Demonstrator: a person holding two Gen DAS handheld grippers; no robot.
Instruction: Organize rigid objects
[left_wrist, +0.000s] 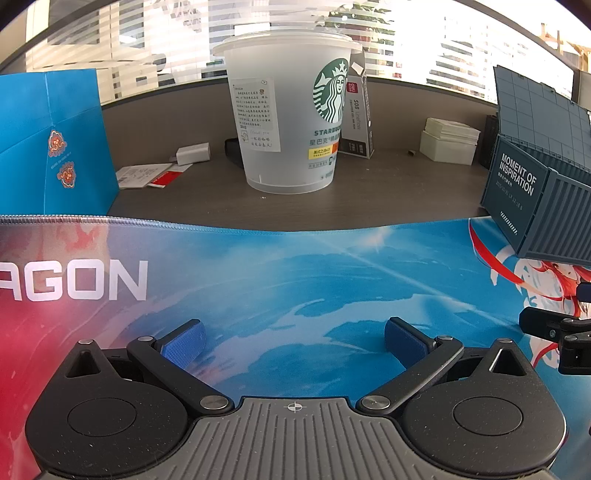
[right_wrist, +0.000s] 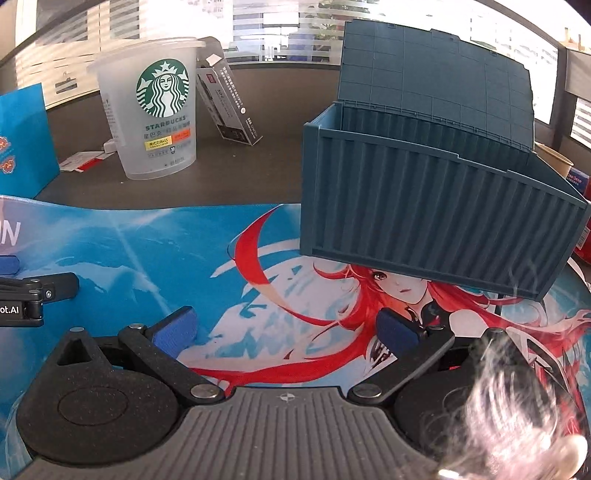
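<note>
A blue-grey container-shaped box (right_wrist: 436, 206) stands with its lid raised on the right part of the printed desk mat (right_wrist: 155, 251); in the left wrist view the box (left_wrist: 535, 192) is at the right edge. A translucent Starbucks cup (left_wrist: 291, 110) stands upright on the grey desk behind the mat, also seen as the cup (right_wrist: 155, 107) at upper left. My left gripper (left_wrist: 293, 341) is open over the mat, nothing between its blue pads. My right gripper (right_wrist: 286, 330) is open too, just in front of the box. Each gripper shows at the edge of the other's view.
A blue paper bag (left_wrist: 51, 144) stands at the left. Behind the cup lean a small pen carton (right_wrist: 229, 107), a white charger (left_wrist: 194, 153), paper cards (left_wrist: 147, 175) and a white box stack (left_wrist: 448, 142). A paper cup (right_wrist: 556, 158) and a red box (right_wrist: 583, 240) sit right of the container.
</note>
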